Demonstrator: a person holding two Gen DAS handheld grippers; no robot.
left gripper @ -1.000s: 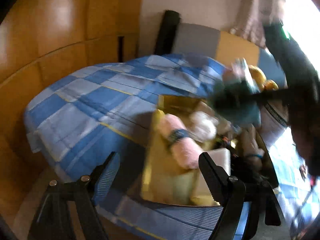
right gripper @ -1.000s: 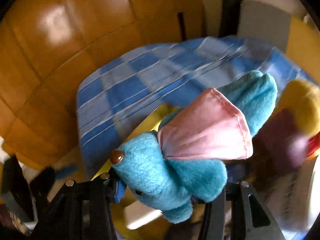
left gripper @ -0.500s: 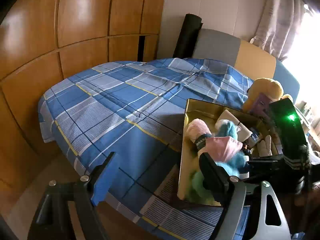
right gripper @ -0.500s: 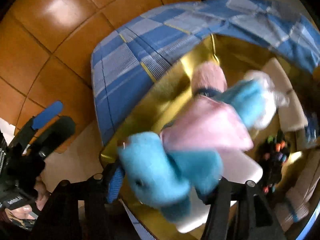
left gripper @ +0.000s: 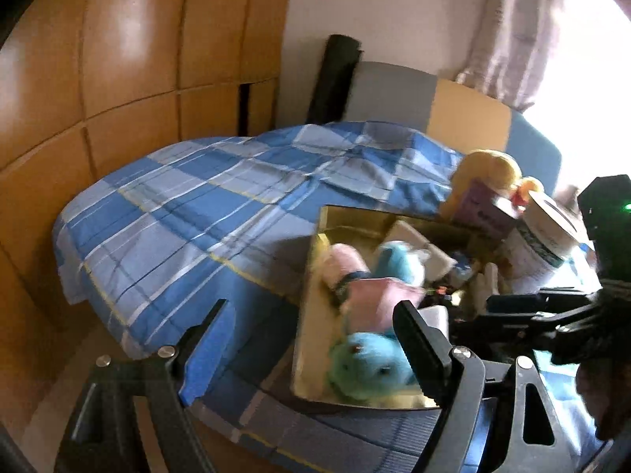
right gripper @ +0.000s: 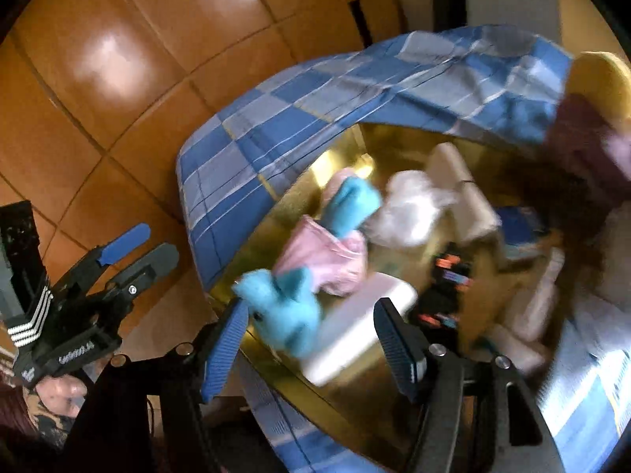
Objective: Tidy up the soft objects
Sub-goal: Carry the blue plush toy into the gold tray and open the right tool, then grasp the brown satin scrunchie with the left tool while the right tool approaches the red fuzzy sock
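A blue plush toy with a pink wing (right gripper: pixel 292 303) lies in the gold box (right gripper: pixel 292 205) on the bed; it also shows in the left wrist view (left gripper: pixel 366 362), inside the gold box (left gripper: pixel 311 315). My right gripper (right gripper: pixel 311 339) is open just above it, and the toy lies free between the fingers. My left gripper (left gripper: pixel 311 347) is open and empty over the bed's near corner, left of the box. A pink rolled plush (left gripper: pixel 343 264) and a white fluffy toy (right gripper: pixel 410 205) lie in the box too.
The bed has a blue checked cover (left gripper: pixel 205 213). A yellow plush (left gripper: pixel 489 169), a purple box (left gripper: pixel 481 209) and a white tub (left gripper: pixel 544 244) stand beyond the gold box. A wooden wardrobe wall (left gripper: pixel 118 59) runs along the left.
My right gripper carried the blue plush down into the gold box and opened, letting it go. The left gripper stayed open and shifted slightly.
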